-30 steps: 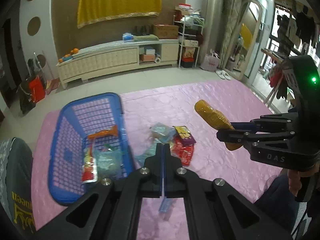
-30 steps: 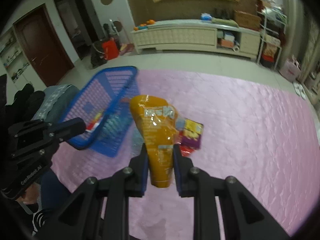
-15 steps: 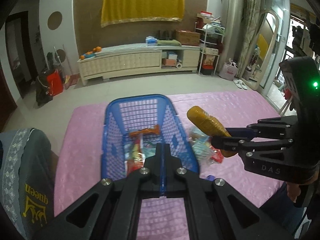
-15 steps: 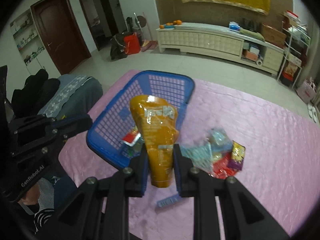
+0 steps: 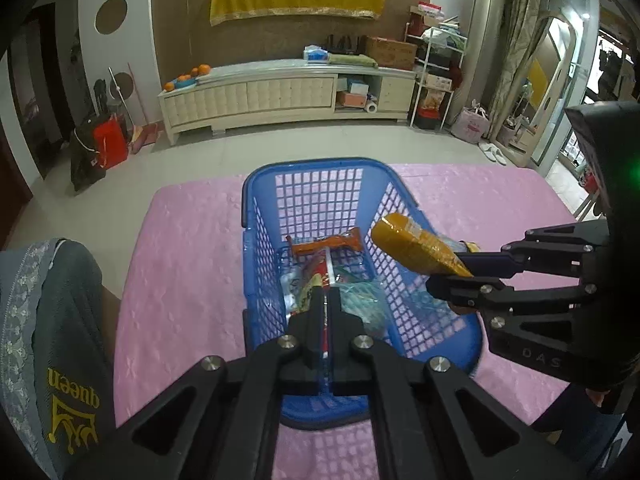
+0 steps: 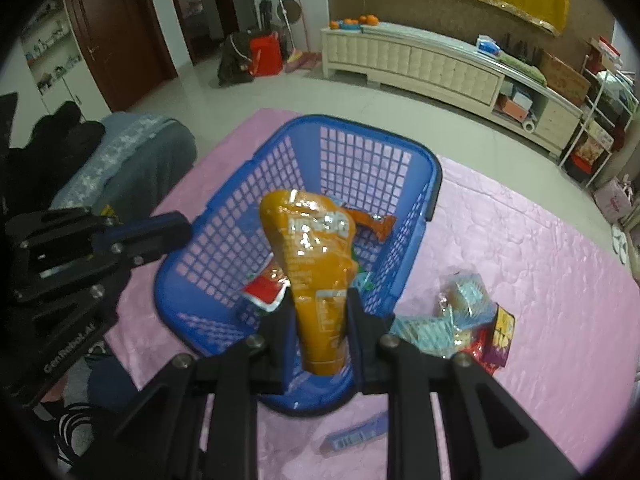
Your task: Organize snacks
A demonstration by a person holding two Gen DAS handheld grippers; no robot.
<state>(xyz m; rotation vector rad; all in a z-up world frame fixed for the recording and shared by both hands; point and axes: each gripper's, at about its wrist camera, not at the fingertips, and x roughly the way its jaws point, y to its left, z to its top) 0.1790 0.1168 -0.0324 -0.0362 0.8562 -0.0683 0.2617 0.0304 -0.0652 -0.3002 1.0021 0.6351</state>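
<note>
my right gripper point(image 6: 320, 320) is clamped on the lower end of the orange snack bag point(image 6: 312, 256), its jaws only narrowly apart with the bag pinched between them, just as a second ago. what has changed is where the bag hangs: back then it was over the pink mat point(image 6: 520, 240) beside the blue basket point(image 6: 360, 152), and now it sits above the basket's inside, over the red and orange packets point(image 5: 324, 248) already lying there. my left gripper point(image 5: 328, 316) is fully closed with nothing in it, same as before; earlier it looked down on the loose snacks on the mat, and now the basket fills the middle of its view, with the orange bag poking in from the right over the rim. the remaining snacks point(image 6: 468, 312) still lie in a small heap on the mat to the right of the basket, and a blue stick packet point(image 6: 356, 436) lies alone on the mat near me.
</note>
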